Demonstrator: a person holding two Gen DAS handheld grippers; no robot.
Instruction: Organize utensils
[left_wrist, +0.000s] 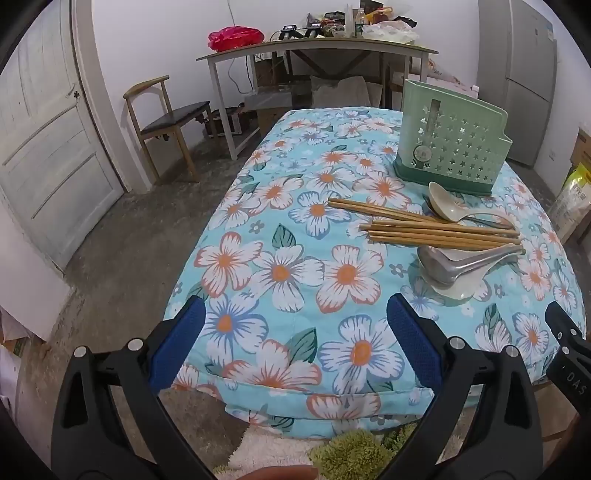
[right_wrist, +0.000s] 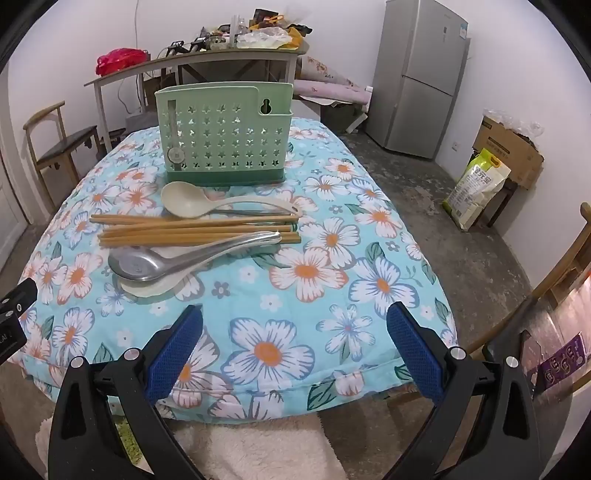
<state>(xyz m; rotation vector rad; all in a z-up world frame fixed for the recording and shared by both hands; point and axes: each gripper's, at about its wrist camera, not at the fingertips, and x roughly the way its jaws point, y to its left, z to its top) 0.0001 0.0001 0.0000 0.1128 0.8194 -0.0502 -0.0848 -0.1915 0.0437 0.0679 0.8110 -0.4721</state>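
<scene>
Blue pads: my left gripper (left_wrist: 295, 328) is spread wide, nothing between the pads, hovering over the near edge of the table.
Right gripper (right_wrist: 294, 328): spread just as wide, empty, above the turquoise flowered tablecloth (right_wrist: 295, 343).
Holder: the pale green plastic utensil holder with star-shaped holes (right_wrist: 225, 136) stands upright toward the far end.
Chopsticks: the bundle of wooden chopsticks (right_wrist: 195, 229) lies flat just in front of it.
Cream spoon: a cream plastic ladle spoon (right_wrist: 221, 201) lies between holder and chopsticks.
Metal spoon: a steel soup spoon (right_wrist: 166, 260) rests on another cream spoon (right_wrist: 155, 286), nearest me.
</scene>
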